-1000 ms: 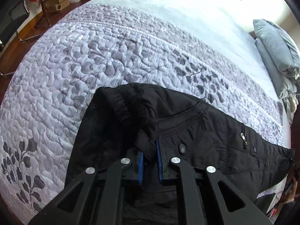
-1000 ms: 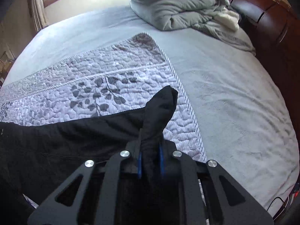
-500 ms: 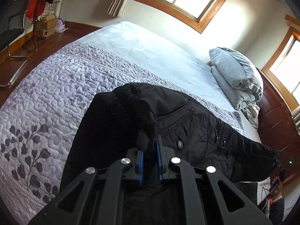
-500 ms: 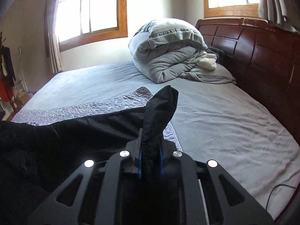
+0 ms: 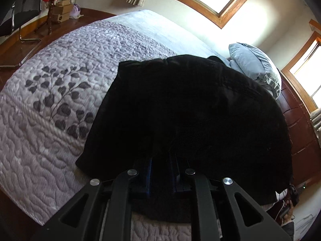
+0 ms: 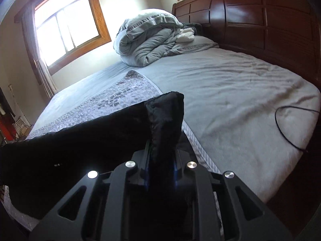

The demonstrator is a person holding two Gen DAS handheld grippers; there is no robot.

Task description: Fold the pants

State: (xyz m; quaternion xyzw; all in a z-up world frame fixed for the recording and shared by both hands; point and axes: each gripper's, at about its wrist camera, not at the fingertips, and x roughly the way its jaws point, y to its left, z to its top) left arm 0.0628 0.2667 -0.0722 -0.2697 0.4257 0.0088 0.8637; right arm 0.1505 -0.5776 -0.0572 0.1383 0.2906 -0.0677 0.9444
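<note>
The black pants (image 5: 190,108) hang lifted above the quilted bedspread (image 5: 60,84). My left gripper (image 5: 161,172) is shut on the waist end, with dark cloth bunched between its blue pads. In the right wrist view the pants (image 6: 80,144) stretch away to the left. My right gripper (image 6: 161,172) is shut on the leg end, whose cuff (image 6: 166,110) sticks up between the fingers. Most detail of the cloth is lost in shadow.
A folded grey duvet (image 6: 148,38) lies near the dark wooden headboard (image 6: 260,20). A black cable (image 6: 284,120) lies on the grey sheet (image 6: 230,92) at the right. A chair (image 5: 20,10) and boxes (image 5: 62,10) stand on the floor beyond the bed's far side.
Both grippers have risen and tilted up, lifting the pants off the bed. The cloth now fills more of the left view and hides its pocket and zip.
</note>
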